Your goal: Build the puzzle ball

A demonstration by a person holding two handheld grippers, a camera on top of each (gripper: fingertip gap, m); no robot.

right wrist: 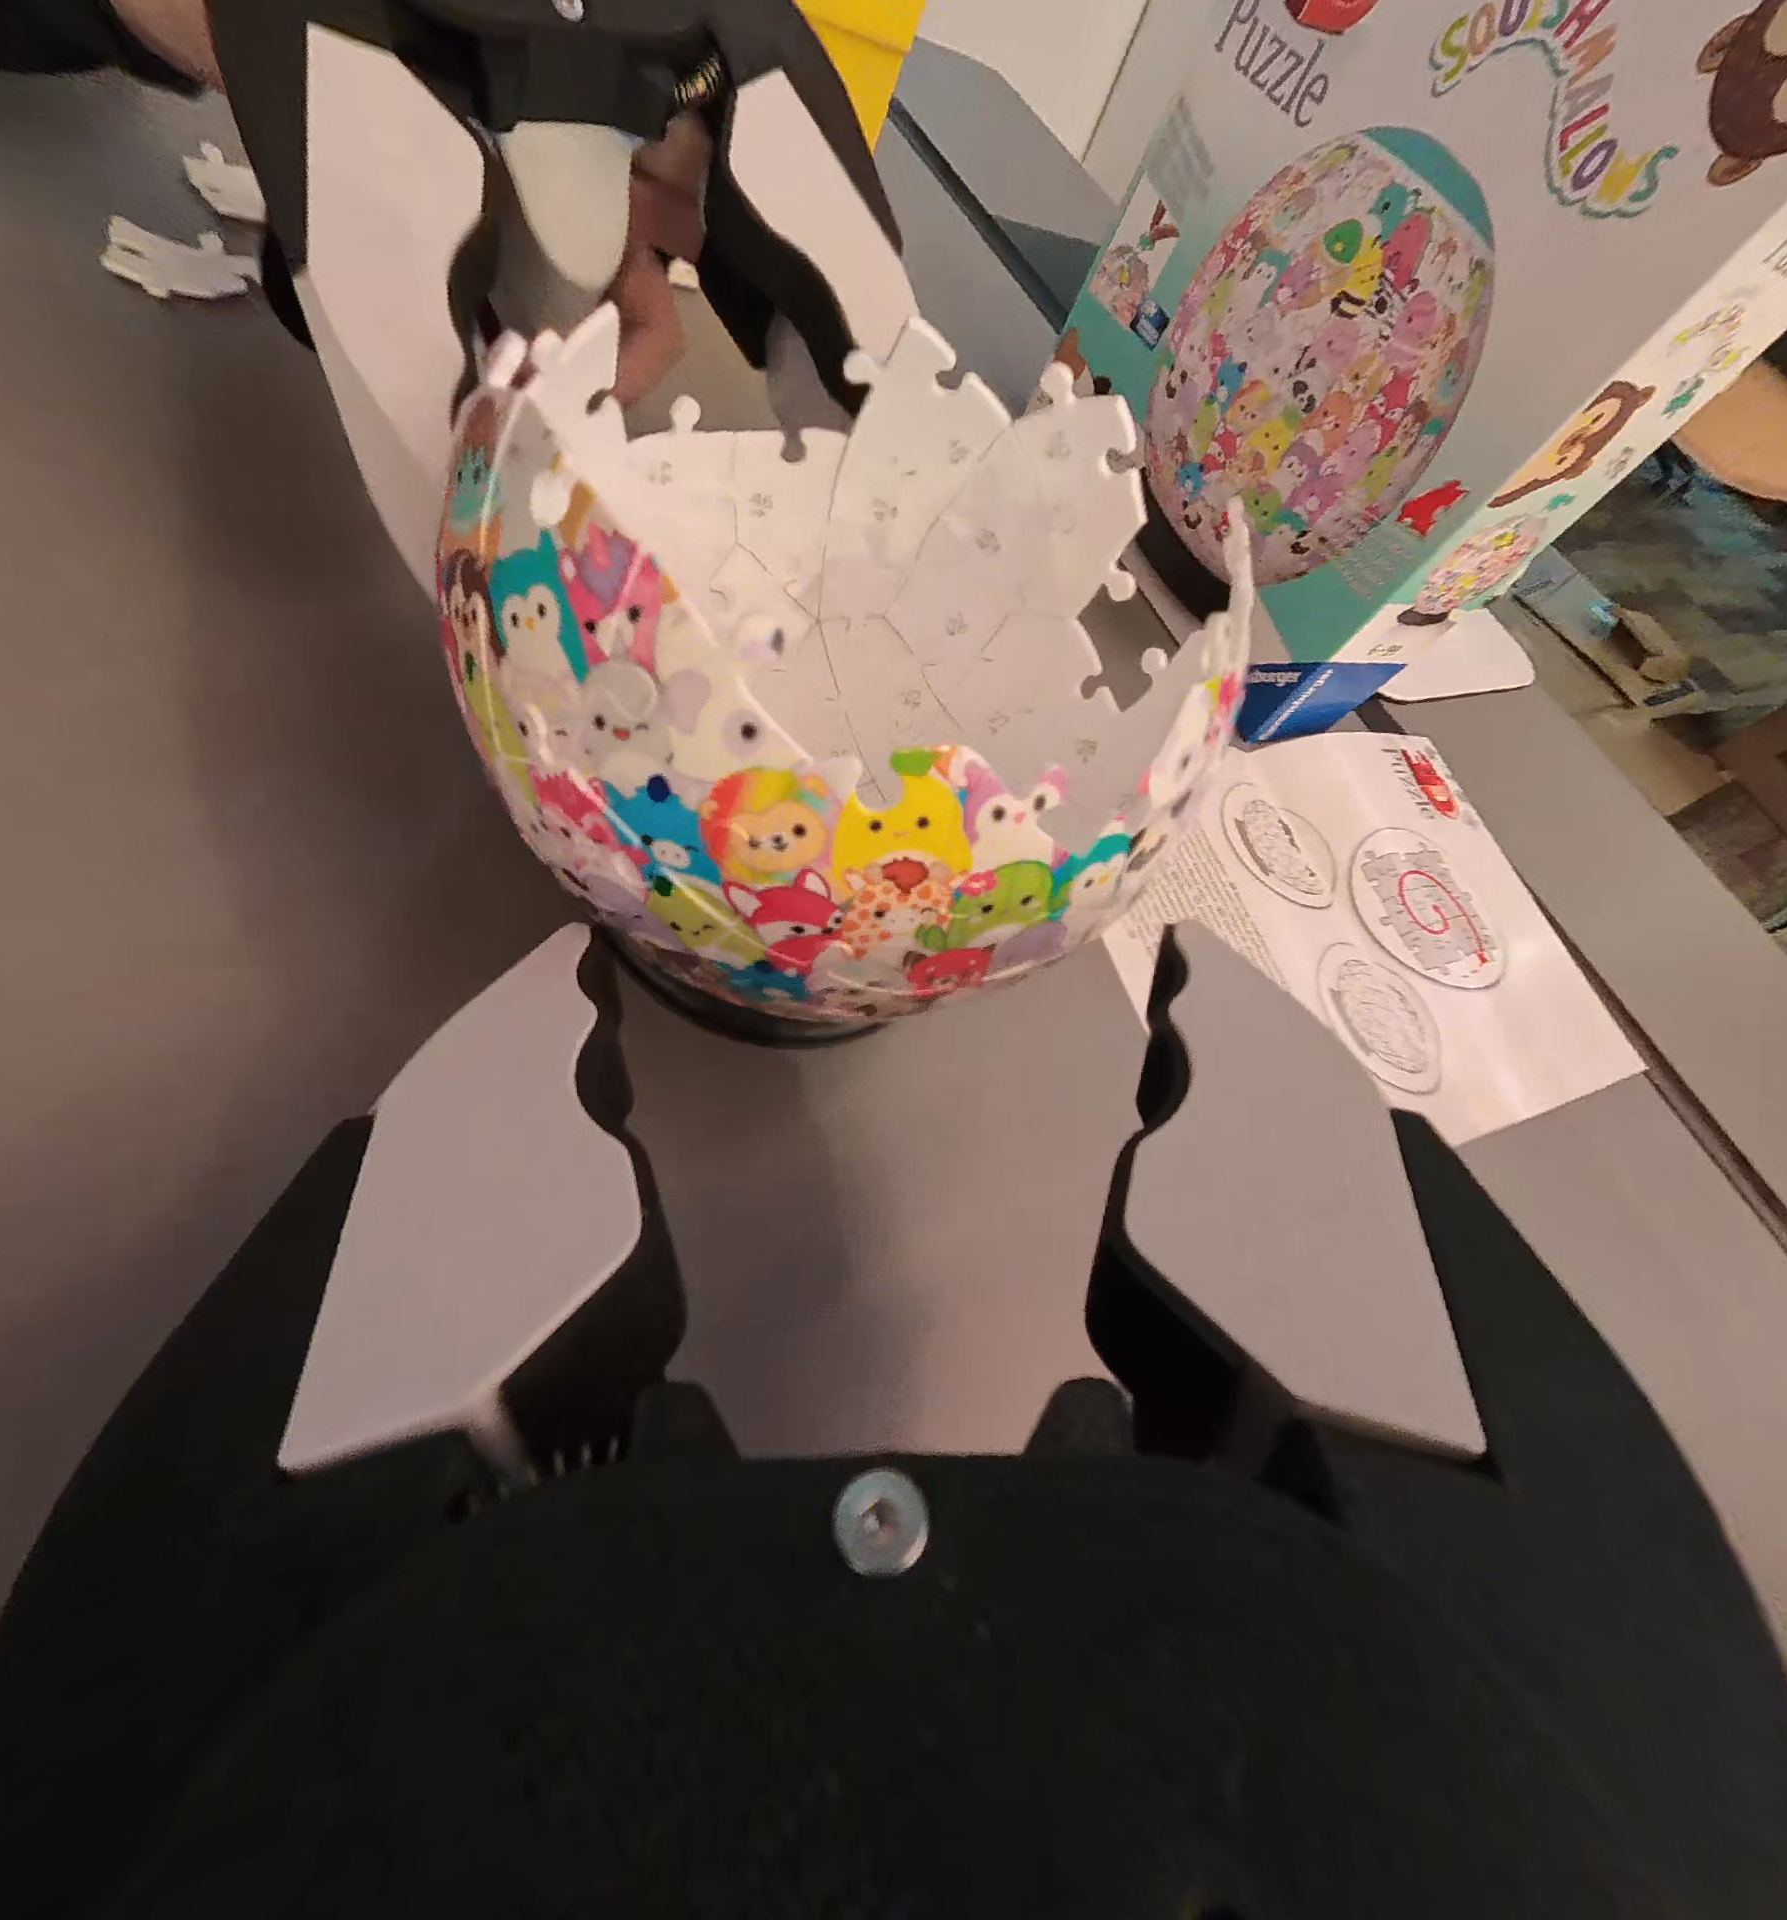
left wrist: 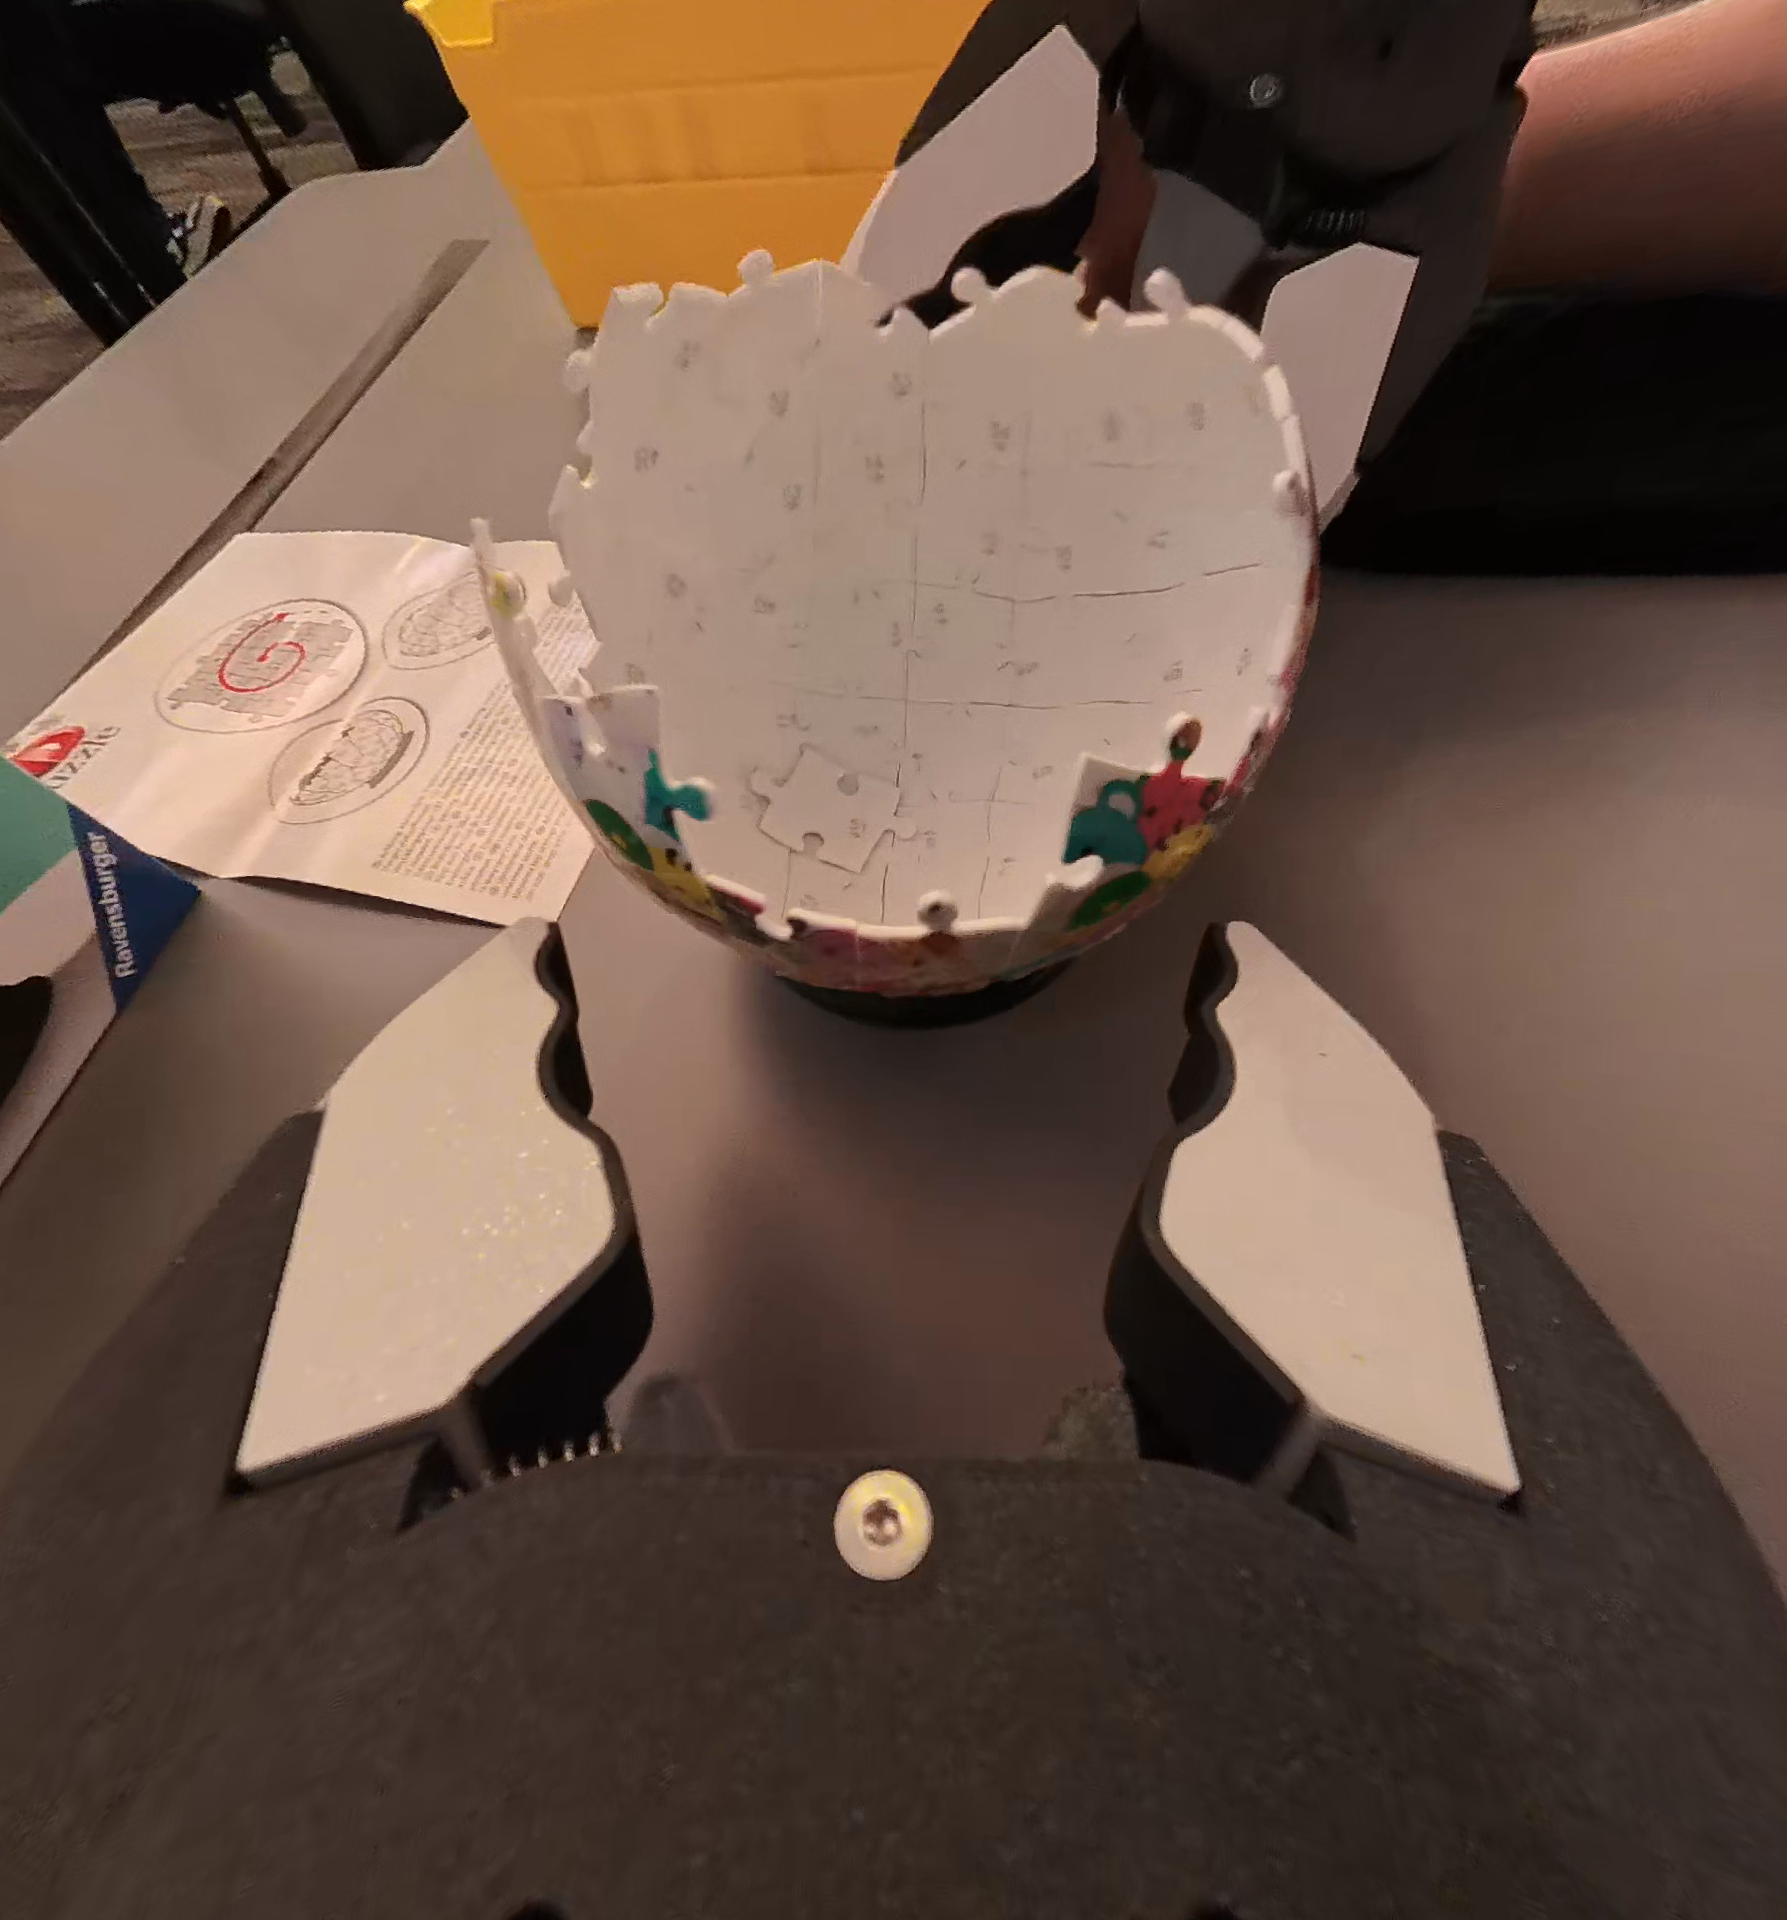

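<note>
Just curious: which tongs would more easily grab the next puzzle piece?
Probably the left tongs: open, facing the puzzle ball at its low side, where a loose piece lies inside.

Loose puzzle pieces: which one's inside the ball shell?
The white piece lying unattached on the inner floor of the puzzle ball. The other loose pieces lie on the table behind it.

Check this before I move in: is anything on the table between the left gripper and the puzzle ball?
Nothing visible. Bare table lies between the open left gripper and the puzzle ball on its dark stand. The instruction sheet and box corner lie off to the side.
</note>
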